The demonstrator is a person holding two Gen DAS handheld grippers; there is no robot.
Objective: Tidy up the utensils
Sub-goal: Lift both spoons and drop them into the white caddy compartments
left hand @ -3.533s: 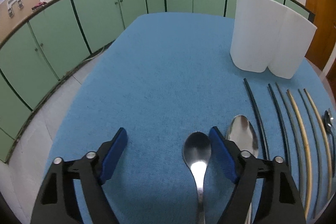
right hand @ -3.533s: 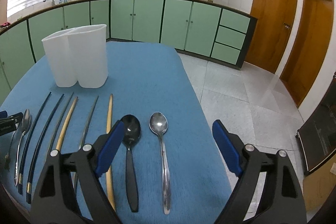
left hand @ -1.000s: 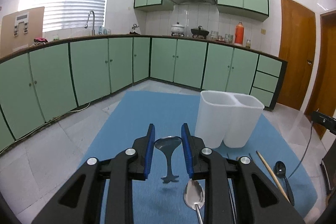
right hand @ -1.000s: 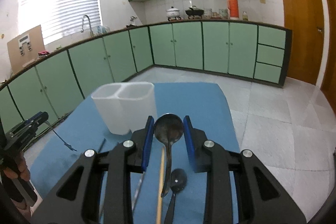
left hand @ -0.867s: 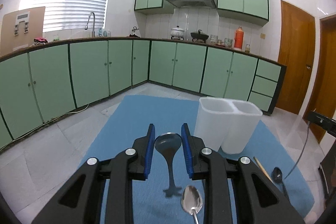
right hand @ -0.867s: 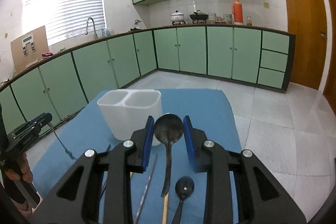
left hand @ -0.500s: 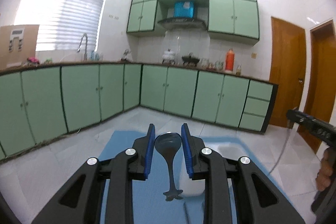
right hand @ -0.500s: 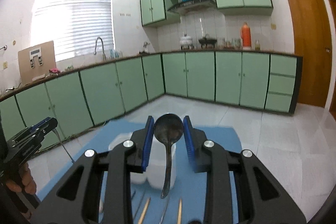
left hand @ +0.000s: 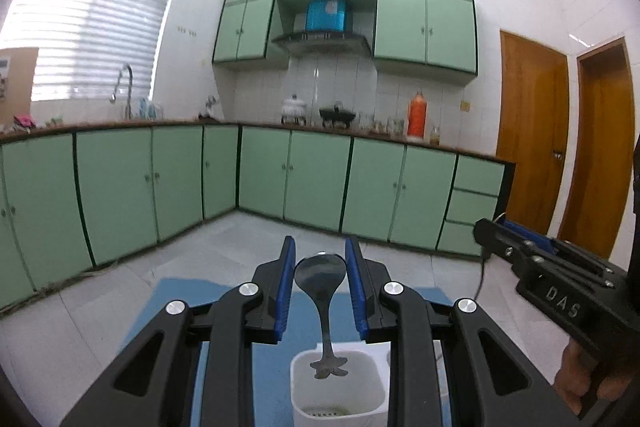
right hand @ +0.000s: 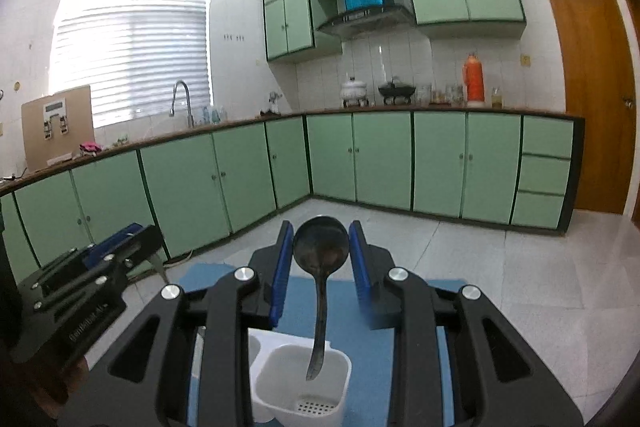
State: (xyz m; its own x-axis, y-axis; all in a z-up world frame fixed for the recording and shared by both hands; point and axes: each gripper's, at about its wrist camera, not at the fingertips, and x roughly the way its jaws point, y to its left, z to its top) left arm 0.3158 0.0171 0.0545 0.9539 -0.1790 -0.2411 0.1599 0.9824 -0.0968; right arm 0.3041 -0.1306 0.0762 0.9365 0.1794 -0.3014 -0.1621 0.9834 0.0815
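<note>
My left gripper point(left hand: 320, 277) is shut on the bowl of a steel spoon point(left hand: 321, 277). Its handle hangs down over the open top of a white two-compartment holder point(left hand: 336, 387), above the left compartment. My right gripper point(right hand: 320, 253) is shut on the bowl of a dark spoon point(right hand: 320, 251). Its handle hangs over the right compartment of the same holder point(right hand: 302, 383), its tip at about rim height. Each gripper shows in the other's view, the right one point(left hand: 532, 251) and the left one point(right hand: 116, 241).
The holder stands on a blue mat point(right hand: 400, 311) on the table. Beyond it is tiled floor point(right hand: 500, 267), green cabinets point(left hand: 312, 179) along the walls and wooden doors point(left hand: 532, 131) at the right. The other utensils on the mat are out of view.
Both grippers picked a spoon up by its bowl, rose, and came in over the holder. The spoon handles now hang above its two compartments.
</note>
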